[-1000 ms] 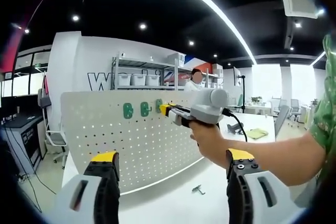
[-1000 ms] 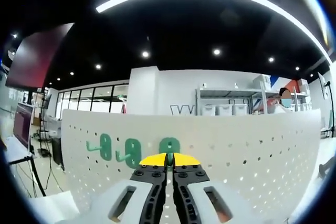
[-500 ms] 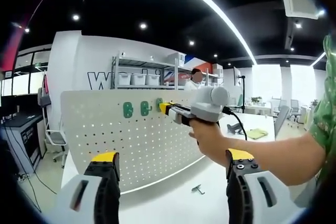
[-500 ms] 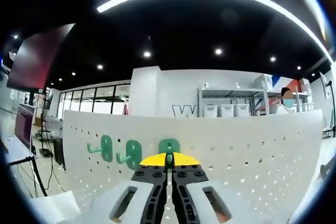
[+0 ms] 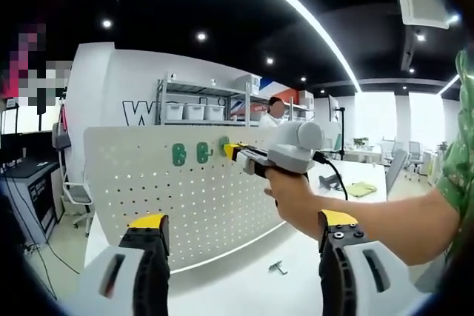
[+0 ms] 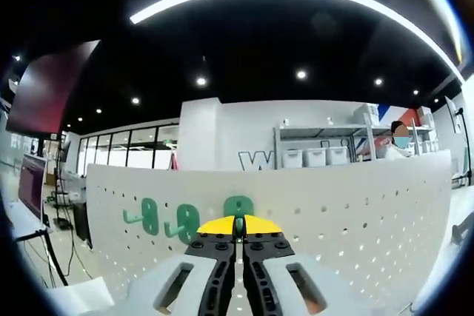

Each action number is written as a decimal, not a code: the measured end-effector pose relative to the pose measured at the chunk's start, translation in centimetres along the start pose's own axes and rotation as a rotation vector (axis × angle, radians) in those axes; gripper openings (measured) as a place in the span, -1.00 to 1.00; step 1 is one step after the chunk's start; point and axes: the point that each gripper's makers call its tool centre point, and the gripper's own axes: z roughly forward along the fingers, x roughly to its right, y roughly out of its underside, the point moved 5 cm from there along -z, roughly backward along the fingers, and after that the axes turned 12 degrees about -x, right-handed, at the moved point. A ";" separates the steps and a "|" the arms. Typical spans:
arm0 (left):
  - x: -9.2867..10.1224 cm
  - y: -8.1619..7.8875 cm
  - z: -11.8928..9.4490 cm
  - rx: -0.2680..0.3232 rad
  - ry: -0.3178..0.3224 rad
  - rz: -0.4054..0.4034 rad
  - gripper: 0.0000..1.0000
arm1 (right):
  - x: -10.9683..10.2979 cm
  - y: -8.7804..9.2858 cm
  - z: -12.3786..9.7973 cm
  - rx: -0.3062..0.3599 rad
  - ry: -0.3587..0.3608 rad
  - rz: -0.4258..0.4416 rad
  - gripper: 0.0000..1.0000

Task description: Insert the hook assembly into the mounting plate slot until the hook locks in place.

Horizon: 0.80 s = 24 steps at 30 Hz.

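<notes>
Right gripper [image 6: 238, 221] pinches green hook [image 6: 238, 206] mid-frame against pegboard [image 6: 355, 205], seating it. Left gripper [image 5: 241, 231] spread, idle, low in frame.

A white table [image 5: 244, 286] carries the upright white pegboard [image 5: 185, 197], which stands along its far side. A small metal part [image 5: 278, 266] lies flat on the tabletop, just in front of the pegboard's right end.

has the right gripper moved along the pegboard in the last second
No. In the left gripper view the right gripper stays at the third green hook, beside the two mounted hooks on the pegboard.
</notes>
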 end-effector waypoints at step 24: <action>-0.2 0.1 0.1 -0.001 0.000 -0.003 0.68 | 0.1 -0.4 0.2 0.012 0.018 -0.035 -1.00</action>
